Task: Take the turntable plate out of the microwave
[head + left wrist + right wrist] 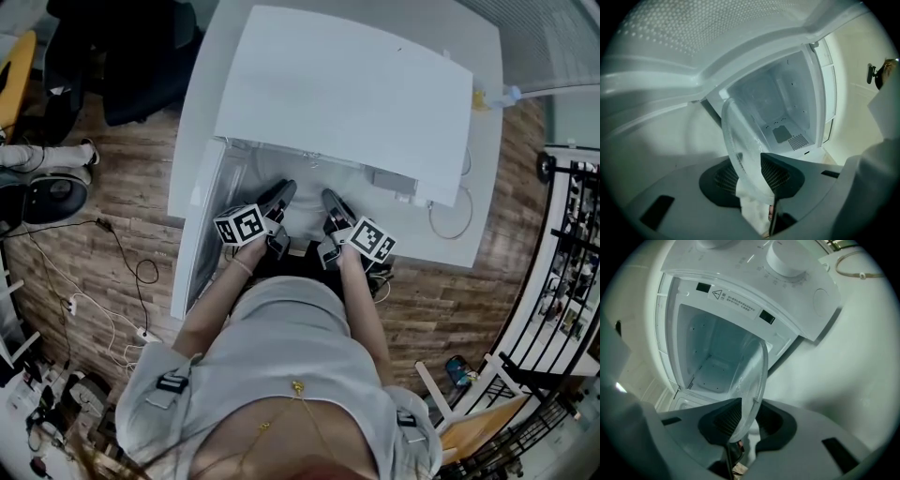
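Left tool [751, 177], right tool [747, 420] each clamped on turntable plate [740, 136] rim, before microwave [733, 301].

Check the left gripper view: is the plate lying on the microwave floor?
No, the plate stands on edge in the left gripper; the microwave floor is bare.

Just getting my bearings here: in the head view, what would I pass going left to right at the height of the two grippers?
From the left: round grey floor device → open white microwave door → left gripper → right gripper, both clamped on the clear glass turntable plate → looped white cable → black metal railing.
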The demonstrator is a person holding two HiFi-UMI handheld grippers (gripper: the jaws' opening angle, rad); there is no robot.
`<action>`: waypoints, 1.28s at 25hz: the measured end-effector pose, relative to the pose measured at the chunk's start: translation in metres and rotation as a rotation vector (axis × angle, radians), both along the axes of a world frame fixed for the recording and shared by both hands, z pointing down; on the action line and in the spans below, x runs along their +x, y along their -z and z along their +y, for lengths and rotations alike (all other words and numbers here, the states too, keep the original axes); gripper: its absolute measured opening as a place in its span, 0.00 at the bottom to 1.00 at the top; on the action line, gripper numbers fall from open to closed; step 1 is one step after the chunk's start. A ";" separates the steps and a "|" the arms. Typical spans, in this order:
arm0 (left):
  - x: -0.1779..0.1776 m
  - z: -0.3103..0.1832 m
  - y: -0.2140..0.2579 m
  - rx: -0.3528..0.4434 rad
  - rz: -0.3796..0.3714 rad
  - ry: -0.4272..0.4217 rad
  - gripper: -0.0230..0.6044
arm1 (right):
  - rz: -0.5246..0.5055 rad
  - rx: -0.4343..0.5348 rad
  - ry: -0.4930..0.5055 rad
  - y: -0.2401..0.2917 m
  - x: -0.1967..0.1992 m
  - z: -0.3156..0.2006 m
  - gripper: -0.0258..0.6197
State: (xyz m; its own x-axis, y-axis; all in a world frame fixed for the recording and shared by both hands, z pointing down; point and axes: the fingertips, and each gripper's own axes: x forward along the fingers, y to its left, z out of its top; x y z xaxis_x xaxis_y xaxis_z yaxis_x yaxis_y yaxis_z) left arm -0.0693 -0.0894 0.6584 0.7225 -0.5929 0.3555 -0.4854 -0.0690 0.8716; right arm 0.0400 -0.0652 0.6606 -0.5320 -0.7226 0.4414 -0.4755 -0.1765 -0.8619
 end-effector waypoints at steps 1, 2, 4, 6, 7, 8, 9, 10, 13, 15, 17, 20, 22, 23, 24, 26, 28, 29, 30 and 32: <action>-0.001 -0.003 0.000 0.010 -0.004 0.002 0.26 | 0.007 0.003 0.005 0.000 0.000 0.000 0.19; -0.002 -0.007 -0.001 0.017 -0.009 0.007 0.28 | 0.012 0.005 0.008 0.001 0.000 0.000 0.19; -0.003 -0.016 -0.003 0.026 -0.021 0.020 0.30 | 0.008 0.005 0.008 0.000 0.000 0.001 0.19; -0.004 -0.025 -0.004 0.034 -0.022 0.031 0.30 | 0.002 0.004 0.009 -0.001 -0.001 0.001 0.19; -0.003 -0.030 -0.005 0.035 -0.016 0.038 0.30 | 0.002 0.003 0.010 -0.001 -0.002 0.000 0.19; -0.003 -0.033 -0.007 0.033 -0.009 0.045 0.30 | 0.001 0.003 0.011 -0.001 -0.002 0.000 0.19; -0.004 -0.035 -0.008 0.029 -0.005 0.055 0.30 | 0.000 0.001 0.012 -0.001 -0.003 0.000 0.19; -0.005 -0.037 -0.008 0.023 -0.004 0.069 0.30 | -0.003 -0.003 0.012 -0.002 -0.003 0.001 0.19; -0.008 -0.043 -0.009 0.003 0.001 0.108 0.30 | -0.014 -0.021 0.013 -0.005 -0.004 0.005 0.19; -0.008 -0.043 -0.010 -0.012 0.015 0.121 0.29 | -0.011 -0.026 0.018 -0.007 -0.004 0.008 0.19; -0.005 -0.040 -0.009 -0.012 0.038 0.132 0.28 | 0.011 -0.026 0.021 -0.009 0.001 0.009 0.20; -0.003 -0.038 -0.008 -0.012 0.066 0.144 0.24 | 0.089 -0.011 -0.003 -0.013 0.018 0.002 0.32; -0.004 -0.037 -0.005 -0.009 0.076 0.145 0.22 | 0.115 0.011 -0.022 -0.013 0.028 -0.008 0.36; -0.005 -0.037 -0.003 -0.006 0.081 0.146 0.21 | 0.126 0.020 -0.016 -0.014 0.032 -0.014 0.37; -0.006 -0.037 -0.002 -0.002 0.086 0.148 0.19 | 0.139 0.027 -0.003 -0.015 0.035 -0.020 0.38; -0.005 -0.038 0.000 -0.002 0.094 0.154 0.17 | 0.148 0.042 0.018 -0.017 0.041 -0.032 0.38; -0.004 -0.037 -0.001 -0.010 0.099 0.158 0.17 | 0.108 0.056 0.009 -0.016 0.045 -0.042 0.39; -0.003 -0.036 -0.001 -0.014 0.104 0.160 0.17 | 0.077 0.063 0.001 -0.015 0.045 -0.046 0.39; -0.003 -0.035 -0.001 -0.016 0.109 0.160 0.17 | 0.048 0.068 -0.002 -0.013 0.044 -0.049 0.39; -0.004 -0.033 0.000 -0.017 0.117 0.160 0.17 | 0.015 0.071 0.008 -0.010 0.038 -0.053 0.38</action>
